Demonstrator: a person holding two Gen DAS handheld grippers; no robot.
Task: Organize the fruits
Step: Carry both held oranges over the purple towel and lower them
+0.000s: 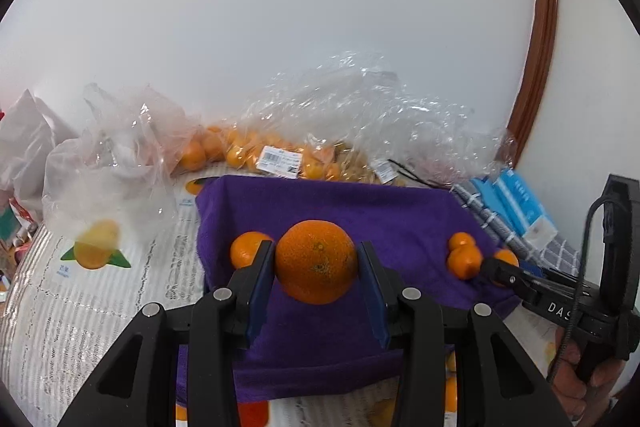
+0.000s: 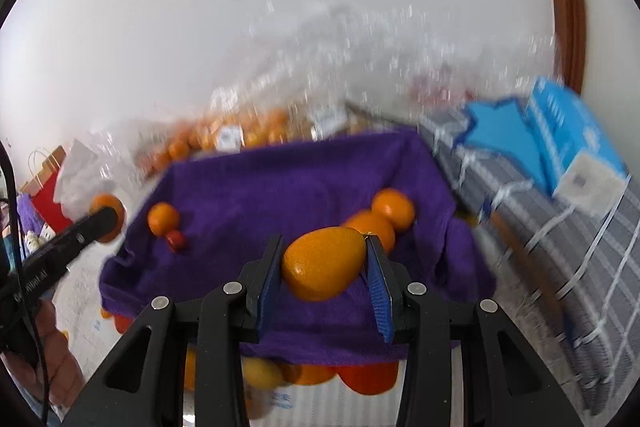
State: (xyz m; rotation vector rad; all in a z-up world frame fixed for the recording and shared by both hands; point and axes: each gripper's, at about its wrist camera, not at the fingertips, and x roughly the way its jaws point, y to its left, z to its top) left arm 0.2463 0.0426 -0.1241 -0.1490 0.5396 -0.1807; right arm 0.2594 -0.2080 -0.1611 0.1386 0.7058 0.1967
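left gripper pinching orange over purple towel | right gripper pinching kumquat near towel's right edge

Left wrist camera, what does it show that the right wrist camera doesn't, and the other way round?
Only the left wrist view shows the left gripper shut on a round orange, plus a barcode label on the bagged fruit. Only the right wrist view shows the right gripper shut on an oval orange fruit and a small red fruit. Both show the purple towel.
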